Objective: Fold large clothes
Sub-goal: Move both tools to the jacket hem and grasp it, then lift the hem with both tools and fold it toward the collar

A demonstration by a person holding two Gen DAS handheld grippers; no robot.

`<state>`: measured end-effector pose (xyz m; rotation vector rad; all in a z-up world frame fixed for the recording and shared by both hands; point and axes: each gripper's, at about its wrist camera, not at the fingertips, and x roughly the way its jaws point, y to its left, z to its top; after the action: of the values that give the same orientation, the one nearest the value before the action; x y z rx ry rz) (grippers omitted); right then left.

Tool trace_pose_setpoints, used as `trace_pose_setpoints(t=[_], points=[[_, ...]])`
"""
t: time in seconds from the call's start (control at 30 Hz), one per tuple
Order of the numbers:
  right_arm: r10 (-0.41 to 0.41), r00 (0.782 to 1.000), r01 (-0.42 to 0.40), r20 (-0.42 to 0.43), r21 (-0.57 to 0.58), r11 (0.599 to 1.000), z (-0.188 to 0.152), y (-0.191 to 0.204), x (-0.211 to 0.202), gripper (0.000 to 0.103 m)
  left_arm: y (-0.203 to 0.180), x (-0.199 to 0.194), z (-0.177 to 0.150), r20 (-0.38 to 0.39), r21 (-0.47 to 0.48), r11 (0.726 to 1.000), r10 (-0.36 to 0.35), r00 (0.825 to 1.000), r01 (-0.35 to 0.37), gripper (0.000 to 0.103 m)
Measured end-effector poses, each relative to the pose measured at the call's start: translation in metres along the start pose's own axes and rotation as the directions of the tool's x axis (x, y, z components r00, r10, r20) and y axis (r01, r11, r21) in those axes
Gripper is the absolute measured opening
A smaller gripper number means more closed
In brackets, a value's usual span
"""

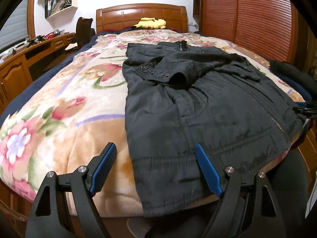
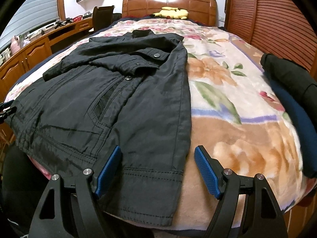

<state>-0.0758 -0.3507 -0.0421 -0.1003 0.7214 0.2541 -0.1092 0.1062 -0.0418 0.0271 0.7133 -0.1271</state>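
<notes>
A large black jacket (image 1: 198,107) lies spread on the floral blanket (image 1: 65,103), both sleeves folded across its chest and its hem hanging over the bed's near edge. My left gripper (image 1: 156,148) stands open over the hem's left corner, one blue pad over the blanket and the other over the jacket. In the right wrist view the same jacket (image 2: 111,103) fills the left half. My right gripper (image 2: 158,150) is open above the hem's right corner, its pads apart with the cloth's edge between them and no grip showing.
A yellow plush toy (image 1: 151,23) lies by the wooden headboard (image 2: 168,3). Folded dark clothes (image 2: 291,99) are stacked at the bed's right edge. A wooden desk (image 1: 29,55) with a chair runs along the left, a slatted wardrobe (image 1: 247,13) stands on the right.
</notes>
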Motion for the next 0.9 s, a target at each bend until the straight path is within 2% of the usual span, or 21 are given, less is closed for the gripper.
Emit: trace_pose_setpoints(t=[0.23,0.33,0.4,0.43,0.5,0.57,0.73,0.9], points=[[0.037,0.999,-0.037,-0.011,-0.006,0.999,-0.002,0.002,0.001,0.058,0.000,-0.010,-0.009,0.005,-0.011,0.999,-0.047,0.999,0.047,0.049],[0.064,0.998,-0.064,-0.007,-0.001,0.998,-0.002,0.002,0.001,0.046,0.001,-0.012,-0.009,0.006,-0.011,0.999,-0.040,0.999,0.040,0.032],[0.081,0.997,-0.081,0.001,0.000,0.997,-0.002,0.003,0.000,0.032,0.001,-0.016,-0.006,0.007,-0.006,0.999,-0.036,0.999,0.036,0.016],[0.090,0.996,-0.090,0.005,0.003,0.996,-0.002,0.003,-0.001,0.029,0.000,-0.019,-0.004,0.012,-0.001,0.999,-0.044,0.999,0.044,0.013],[0.098,0.995,-0.098,0.020,0.004,0.995,-0.001,0.004,-0.004,0.023,-0.003,-0.030,0.004,0.037,0.012,0.998,-0.055,0.998,0.054,0.010],[0.093,0.995,-0.093,0.045,-0.002,0.996,0.003,0.006,-0.009,0.021,-0.006,-0.041,0.012,0.077,0.020,0.999,-0.052,0.996,0.050,0.008],[0.108,0.980,-0.112,0.165,0.012,0.994,0.022,0.006,-0.039,0.019,-0.006,-0.068,0.044,0.177,0.027,0.998,-0.054,0.983,0.050,0.007],[0.091,0.965,-0.091,0.246,-0.011,0.996,0.045,0.010,-0.068,0.017,-0.002,-0.093,0.075,0.262,0.013,0.999,-0.037,0.964,0.035,0.006]])
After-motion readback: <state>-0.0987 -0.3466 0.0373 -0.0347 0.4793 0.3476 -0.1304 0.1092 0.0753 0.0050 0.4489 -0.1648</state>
